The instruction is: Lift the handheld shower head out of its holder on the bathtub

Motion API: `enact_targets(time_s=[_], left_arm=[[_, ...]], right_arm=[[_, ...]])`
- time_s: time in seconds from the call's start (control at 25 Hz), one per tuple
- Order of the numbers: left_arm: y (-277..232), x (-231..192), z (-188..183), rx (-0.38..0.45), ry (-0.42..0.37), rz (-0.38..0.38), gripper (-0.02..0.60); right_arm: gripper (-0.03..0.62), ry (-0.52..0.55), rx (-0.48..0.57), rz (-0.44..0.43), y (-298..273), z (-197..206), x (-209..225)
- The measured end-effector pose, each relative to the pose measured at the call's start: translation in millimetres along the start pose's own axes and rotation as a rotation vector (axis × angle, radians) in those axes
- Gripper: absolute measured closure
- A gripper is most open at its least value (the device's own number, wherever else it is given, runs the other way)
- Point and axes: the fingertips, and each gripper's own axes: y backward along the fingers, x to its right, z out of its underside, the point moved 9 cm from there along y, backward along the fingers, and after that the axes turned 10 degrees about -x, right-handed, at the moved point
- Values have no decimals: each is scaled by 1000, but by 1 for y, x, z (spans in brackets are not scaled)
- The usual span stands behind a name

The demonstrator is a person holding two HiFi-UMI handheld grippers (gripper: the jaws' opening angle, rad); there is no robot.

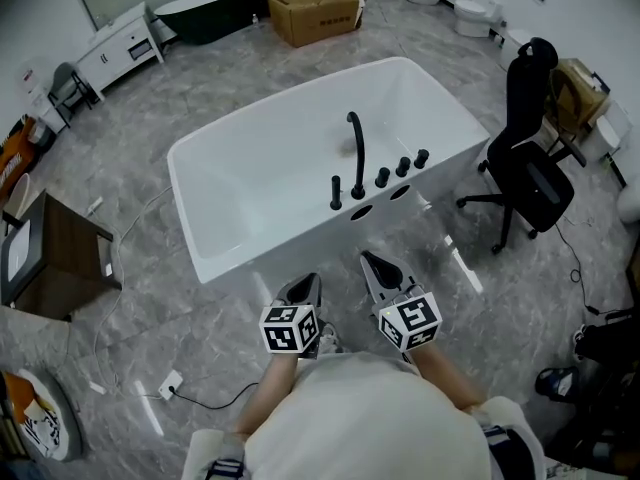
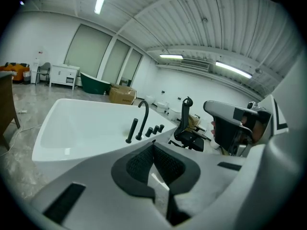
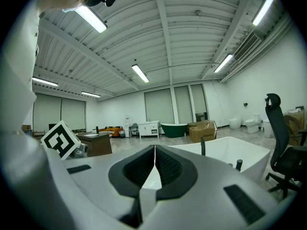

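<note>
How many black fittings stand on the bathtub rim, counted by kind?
Handheld shower head: 1
Curved spout: 1
Knobs: 3
Total: 5

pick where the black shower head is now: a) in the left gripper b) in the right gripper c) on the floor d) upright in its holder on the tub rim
d: the shower head stands on the bathtub rim beside the spout; the left gripper and right gripper are shut and empty.
</note>
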Motion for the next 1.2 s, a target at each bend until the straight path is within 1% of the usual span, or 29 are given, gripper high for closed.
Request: enact_targets(time_s=[0.32, 0.52, 0.68, 0.8, 0.96, 1.2], left_arm=[[-20, -40, -32, -13, -39, 27, 561], [-29, -61, -36, -31, -31, 33, 561], [-38, -70, -37, -59, -11, 39, 561], [-48, -71, -36, -85, -10, 43, 561], [-63, -72, -46, -103, -15, 48, 561], [-91, -82, -56, -126, 10, 28, 561]], right_arm=[[574, -27, 1, 47, -52, -6, 7], [574, -40, -19, 75, -74, -4, 12], [572, -47, -66, 82, -92, -2, 19], [572, -55, -103, 86, -104, 4, 29], [572, -56, -134, 89, -124, 9, 47], [572, -46, -176, 84, -163, 19, 82]])
